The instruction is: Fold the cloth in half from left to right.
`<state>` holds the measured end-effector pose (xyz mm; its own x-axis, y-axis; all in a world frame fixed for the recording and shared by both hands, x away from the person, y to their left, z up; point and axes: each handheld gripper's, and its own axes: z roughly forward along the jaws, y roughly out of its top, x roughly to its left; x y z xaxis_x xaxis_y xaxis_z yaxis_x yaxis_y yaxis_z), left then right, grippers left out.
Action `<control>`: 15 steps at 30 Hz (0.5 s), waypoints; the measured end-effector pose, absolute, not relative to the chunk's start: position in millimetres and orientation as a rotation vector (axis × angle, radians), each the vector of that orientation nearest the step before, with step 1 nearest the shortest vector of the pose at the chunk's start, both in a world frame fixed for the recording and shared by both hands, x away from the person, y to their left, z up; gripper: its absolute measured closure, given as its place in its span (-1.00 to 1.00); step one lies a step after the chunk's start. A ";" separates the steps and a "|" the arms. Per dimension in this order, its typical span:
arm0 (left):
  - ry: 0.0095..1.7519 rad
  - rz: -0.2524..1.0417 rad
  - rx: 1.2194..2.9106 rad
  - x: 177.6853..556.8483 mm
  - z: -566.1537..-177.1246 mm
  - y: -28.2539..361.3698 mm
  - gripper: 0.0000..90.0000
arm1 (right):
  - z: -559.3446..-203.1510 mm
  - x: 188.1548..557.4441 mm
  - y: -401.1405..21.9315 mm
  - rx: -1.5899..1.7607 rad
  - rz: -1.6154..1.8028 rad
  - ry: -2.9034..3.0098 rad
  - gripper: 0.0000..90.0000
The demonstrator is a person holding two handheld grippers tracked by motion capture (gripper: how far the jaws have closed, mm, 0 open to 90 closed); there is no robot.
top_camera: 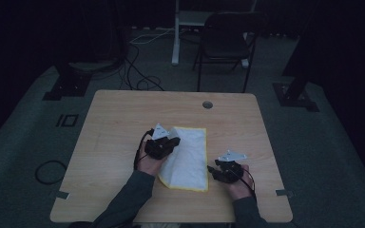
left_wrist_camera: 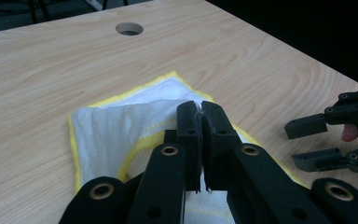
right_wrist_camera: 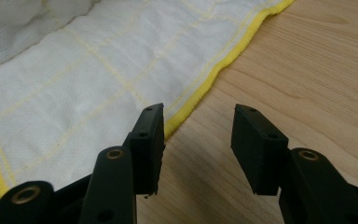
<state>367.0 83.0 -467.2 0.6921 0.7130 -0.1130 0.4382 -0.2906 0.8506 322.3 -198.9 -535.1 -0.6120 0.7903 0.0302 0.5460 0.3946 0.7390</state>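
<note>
Jaws of the left gripper (left_wrist_camera: 200, 114) are pressing together on a raised fold of the white cloth (left_wrist_camera: 121, 126), and its own view is showing the pinch up close: yellow hem curling up under the black fingers, cloth bunching toward the tips. The high view is giving what that close look cannot, the whole cloth (top_camera: 187, 156) lying near the middle of the wooden table (top_camera: 123, 118), with the left gripper (top_camera: 164, 146) sitting over its left edge. Over at the right gripper (right_wrist_camera: 198, 126), the jaws are standing apart with nothing between them, hovering just beside the yellow hem (right_wrist_camera: 214, 70) on bare wood. From above, it (top_camera: 225, 171) is waiting near the cloth's lower right corner. Writing or labels are not readable anywhere.
</note>
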 end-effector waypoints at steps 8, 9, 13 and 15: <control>0.882 0.346 1.947 369.3 -469.0 74.1 0.94 | -535.2 322.2 -198.6 1.161 1.050 2.332 0.20; 0.883 0.341 1.947 369.9 -469.8 72.7 0.94 | -535.1 322.2 -198.7 1.162 1.050 2.332 0.19; 0.876 0.330 1.957 371.3 -473.4 67.1 0.94 | -535.0 322.2 -198.9 1.164 1.052 2.332 0.19; 0.873 0.325 1.963 371.7 -475.2 64.6 0.94 | -535.0 322.3 -198.9 1.163 1.052 2.332 0.19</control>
